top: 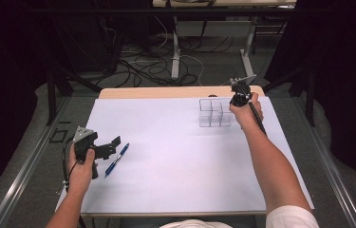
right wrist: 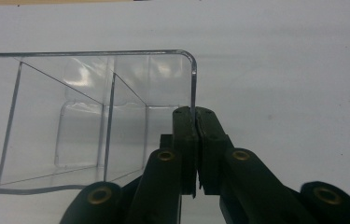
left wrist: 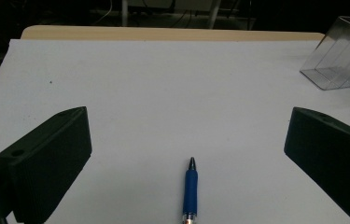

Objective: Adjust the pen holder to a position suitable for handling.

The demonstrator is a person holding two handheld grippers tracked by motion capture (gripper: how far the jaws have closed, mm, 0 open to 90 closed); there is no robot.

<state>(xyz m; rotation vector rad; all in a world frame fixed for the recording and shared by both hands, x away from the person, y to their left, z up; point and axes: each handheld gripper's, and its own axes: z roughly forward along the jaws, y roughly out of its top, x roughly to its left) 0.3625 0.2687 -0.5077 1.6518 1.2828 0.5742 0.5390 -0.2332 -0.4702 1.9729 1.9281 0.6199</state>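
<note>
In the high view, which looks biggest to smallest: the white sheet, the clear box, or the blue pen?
1. White rectangular sheet covering the table, by far the largest.
2. Clear plastic divided box.
3. Blue pen, slimmest, though nearer the camera.

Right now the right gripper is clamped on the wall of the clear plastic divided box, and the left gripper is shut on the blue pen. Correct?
Not quite. The left gripper is open; the blue pen lies on the table between its spread fingers, as the left gripper view shows. The right gripper does clamp the clear plastic divided box.

No readable text, label, brand, number or sign appears on anything in these views.
</note>
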